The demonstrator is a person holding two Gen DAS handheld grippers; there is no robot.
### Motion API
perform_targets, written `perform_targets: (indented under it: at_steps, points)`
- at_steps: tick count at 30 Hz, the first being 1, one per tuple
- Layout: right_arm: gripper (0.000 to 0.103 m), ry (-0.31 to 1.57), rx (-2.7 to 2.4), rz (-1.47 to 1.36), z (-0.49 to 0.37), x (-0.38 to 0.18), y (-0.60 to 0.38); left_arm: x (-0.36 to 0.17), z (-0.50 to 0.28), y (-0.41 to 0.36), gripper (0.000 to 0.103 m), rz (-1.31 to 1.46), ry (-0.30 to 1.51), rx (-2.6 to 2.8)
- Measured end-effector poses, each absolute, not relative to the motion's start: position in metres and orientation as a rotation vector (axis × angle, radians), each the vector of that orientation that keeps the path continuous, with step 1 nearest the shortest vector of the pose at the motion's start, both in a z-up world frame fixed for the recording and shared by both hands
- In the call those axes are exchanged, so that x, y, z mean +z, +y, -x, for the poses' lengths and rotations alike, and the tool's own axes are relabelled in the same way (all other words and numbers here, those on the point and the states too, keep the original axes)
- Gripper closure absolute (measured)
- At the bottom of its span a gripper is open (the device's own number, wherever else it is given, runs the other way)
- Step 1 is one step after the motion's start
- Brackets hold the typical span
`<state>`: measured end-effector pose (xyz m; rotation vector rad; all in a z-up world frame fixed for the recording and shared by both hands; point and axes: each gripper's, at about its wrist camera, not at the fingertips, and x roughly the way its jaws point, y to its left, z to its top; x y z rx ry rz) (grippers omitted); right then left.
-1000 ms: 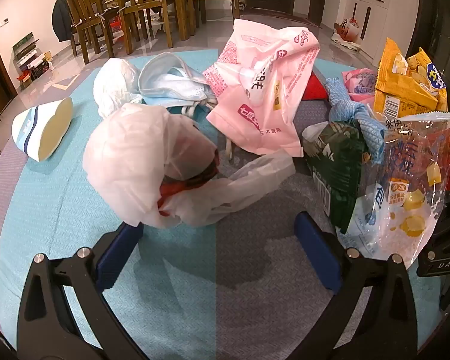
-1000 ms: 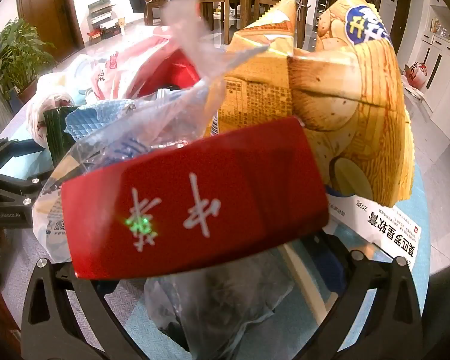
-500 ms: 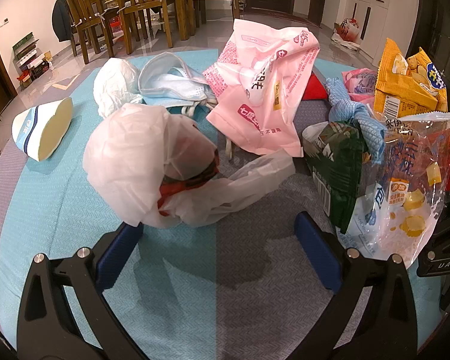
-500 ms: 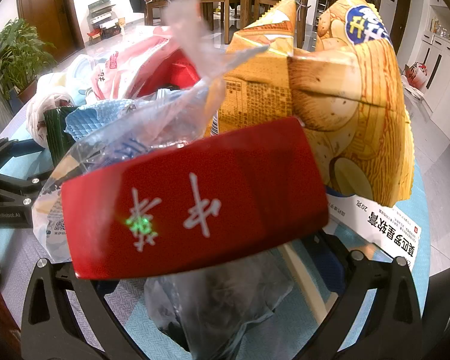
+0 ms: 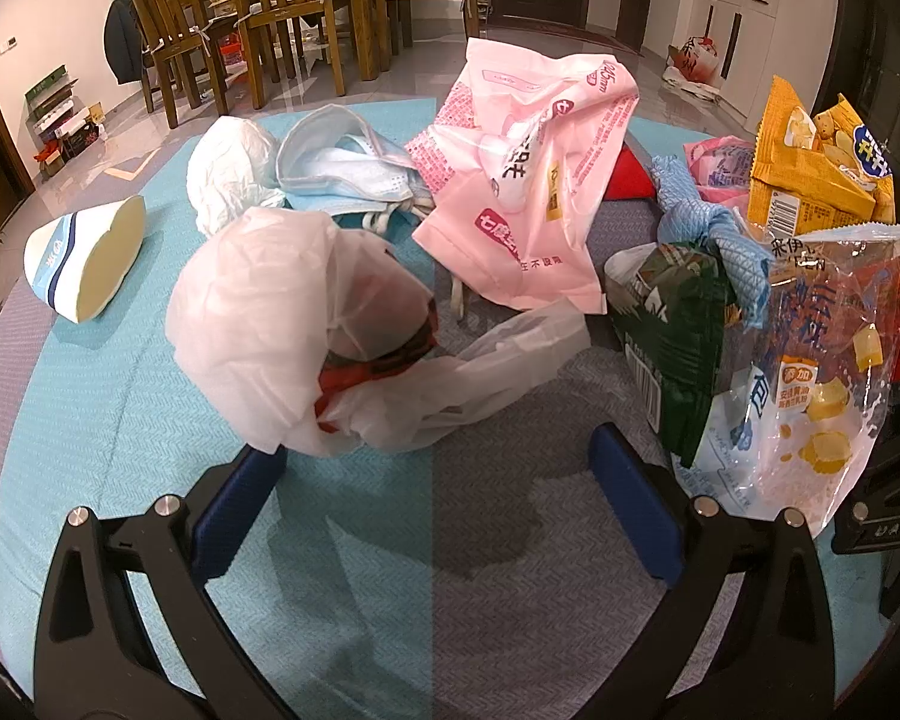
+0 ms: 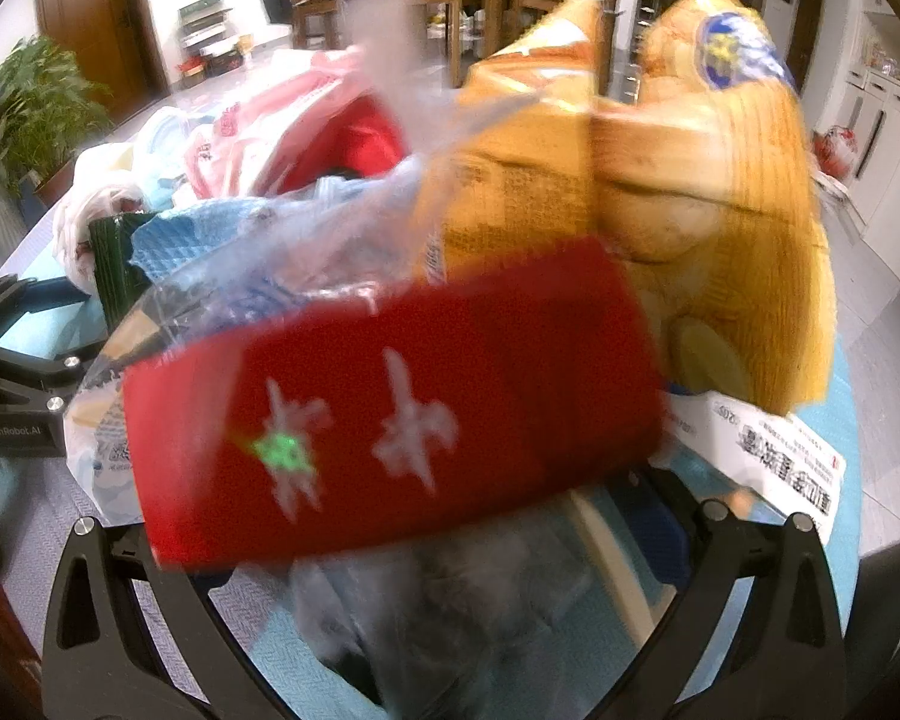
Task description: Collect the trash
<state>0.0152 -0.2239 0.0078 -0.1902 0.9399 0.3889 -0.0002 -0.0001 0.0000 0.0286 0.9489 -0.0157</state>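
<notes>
My left gripper [image 5: 438, 480] is open just above the teal cloth, nothing between its blue pads [image 5: 636, 504]. A crumpled white plastic bag [image 5: 270, 324] with something red inside lies just past its left finger. Behind it are a pink bag [image 5: 528, 180], blue face masks [image 5: 342, 168] and a white tissue wad [image 5: 228, 174]. A green packet [image 5: 678, 348] and a clear snack bag [image 5: 810, 372] sit right. My right gripper [image 6: 444, 540] is spread open, fingertips hidden by a red box [image 6: 390, 408], with an orange chip bag [image 6: 660, 192] behind it.
A squashed paper cup [image 5: 84, 264] lies at the left of the round table [image 5: 120, 480]. A blue cloth [image 5: 708, 228] tops the right pile. Wooden chairs [image 5: 258, 18] stand beyond the table, and a potted plant [image 6: 42, 108] stands at the left.
The right wrist view has gone blurred and shifted slightly, so that gripper is moving by the red box. The left view is unchanged.
</notes>
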Motion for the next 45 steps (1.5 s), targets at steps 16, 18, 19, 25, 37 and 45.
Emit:
perform_targets:
  at_steps: [16,18,19,25,37,45]
  points:
    - [0.002,1.079,0.290,0.132,-0.025,0.010,-0.211,0.014,-0.008,0.008,0.003,0.047,1.140,-0.033]
    - [0.002,1.132,0.308,0.042,-0.024,0.018,-0.216,0.027,-0.003,0.015,0.003,0.128,1.123,-0.039]
    - [0.002,1.144,0.302,0.020,-0.022,0.025,-0.217,0.032,-0.002,0.016,0.003,0.143,1.123,-0.038]
    - [0.002,1.151,0.233,0.043,-0.013,0.063,-0.212,0.058,0.001,0.018,0.003,0.165,1.175,-0.013]
    - [0.002,1.085,0.183,0.045,-0.012,0.106,-0.191,0.089,0.005,0.014,0.003,0.058,1.133,-0.002]
    - [0.003,1.055,0.147,-0.034,-0.015,0.120,-0.189,0.095,0.005,0.011,0.003,0.057,1.122,-0.021]
